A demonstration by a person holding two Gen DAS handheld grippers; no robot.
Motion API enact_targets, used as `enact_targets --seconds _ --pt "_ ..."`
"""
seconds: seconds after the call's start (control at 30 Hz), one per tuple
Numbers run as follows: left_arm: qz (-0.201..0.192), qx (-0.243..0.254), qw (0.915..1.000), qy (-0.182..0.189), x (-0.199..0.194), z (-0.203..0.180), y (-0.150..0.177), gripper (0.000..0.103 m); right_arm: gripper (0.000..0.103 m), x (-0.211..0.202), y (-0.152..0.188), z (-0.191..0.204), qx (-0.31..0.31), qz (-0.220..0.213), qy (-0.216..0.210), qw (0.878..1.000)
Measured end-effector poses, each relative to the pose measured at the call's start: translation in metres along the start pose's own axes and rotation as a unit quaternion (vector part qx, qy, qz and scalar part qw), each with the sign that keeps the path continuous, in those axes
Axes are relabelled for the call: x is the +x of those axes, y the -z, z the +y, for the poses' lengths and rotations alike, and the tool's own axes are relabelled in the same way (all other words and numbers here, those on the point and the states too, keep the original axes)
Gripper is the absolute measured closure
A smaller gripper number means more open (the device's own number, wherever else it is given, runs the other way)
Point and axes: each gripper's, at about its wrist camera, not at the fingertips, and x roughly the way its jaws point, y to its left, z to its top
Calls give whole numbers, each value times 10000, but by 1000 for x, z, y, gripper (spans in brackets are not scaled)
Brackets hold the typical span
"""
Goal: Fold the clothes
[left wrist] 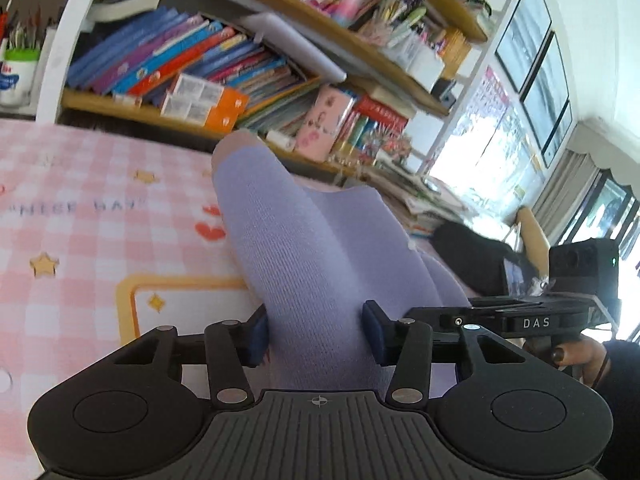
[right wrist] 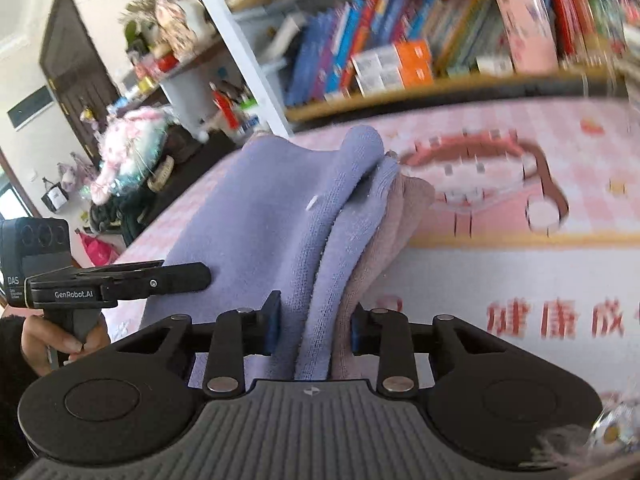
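A lilac knitted garment (left wrist: 304,248) with a beige-pink inner layer (right wrist: 392,236) is held up over the pink checked tablecloth (left wrist: 80,208). My left gripper (left wrist: 316,332) is shut on a thick fold of the garment. My right gripper (right wrist: 316,328) is shut on several bunched layers of the same garment (right wrist: 280,216), lilac and beige. The right gripper's body also shows in the left wrist view (left wrist: 532,320), and the left gripper's body in the right wrist view (right wrist: 116,284), each held by a hand.
A bookshelf (left wrist: 224,68) full of books stands right behind the table; it also shows in the right wrist view (right wrist: 420,56). A cup of pencils (left wrist: 18,72) is at the far left. Piles of papers (left wrist: 420,196) and a window lie to the right.
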Motion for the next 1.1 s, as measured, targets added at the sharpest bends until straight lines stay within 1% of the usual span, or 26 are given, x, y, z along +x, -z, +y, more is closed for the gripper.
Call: enact_targets --seconds 0.1,0.3,0.43,0.6,0.8,1.1 --pt "-99 -31 9999 -13 6 8 -18 56 74 7 -16 -3 41 -128 -17 9999" --pt "-244 -358 9991 -11 31 45 -58 58 74 41 -59 -21 242 -252 -55 9994" --pt "-253 -376 9989 -107 56 72 -86 58 74 71 -89 -35 315 -232 -66 9992" --pt "-242 -570 9979 -161 86 111 -115 59 74 115 -131 -53 291 -219 -17 9993" --pt "-235 -745 9966 -259 120 148 -134 59 74 162 -166 -77 317 -127 28 9994" --pt "-204 -904 9944 -507 158 188 -151 59 74 216 -192 -101 402 -30 200 9990"
